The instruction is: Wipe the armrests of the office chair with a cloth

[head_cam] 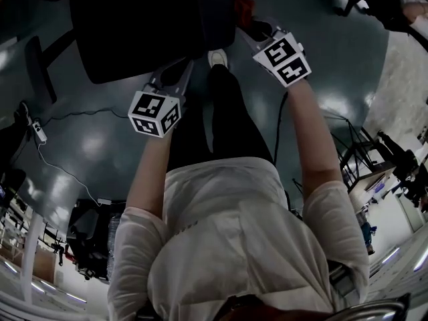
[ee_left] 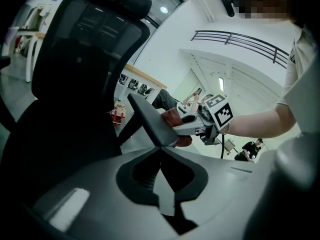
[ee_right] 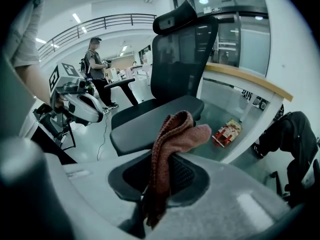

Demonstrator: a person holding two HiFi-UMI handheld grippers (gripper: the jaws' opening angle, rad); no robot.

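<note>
1. Jaws of the right gripper (ee_right: 169, 156) are clamping a bunched reddish-brown knitted cloth (ee_right: 176, 130). Its loose end is sticking out past the tips, so that fabric rather than plastic is meeting the chair.
2. That cloth is lying against the near end of the black padded armrest (ee_left: 148, 120) on the right side of the black mesh-backed office chair (ee_left: 82, 49). The left gripper view is showing fabric both above and below the pad's edge, so it seems to be wrapping the rim for a wipe.
3. Jaws of the left gripper (ee_left: 160, 147) are sitting together with nothing between them, the tips pointing at that same armrest. Whether they are touching it I cannot tell. This gripper is probably waiting close by to steady the chair.
4. Opposite, the far armrest (ee_right: 123, 84) at the left is standing well apart from the cloth and both grippers, so I judge it not yet wiped.
5. Underneath, the glossy grey floor (head_cam: 87, 146) is shining, and the chair may swivel or slide on it under a sideways stroke.
</note>
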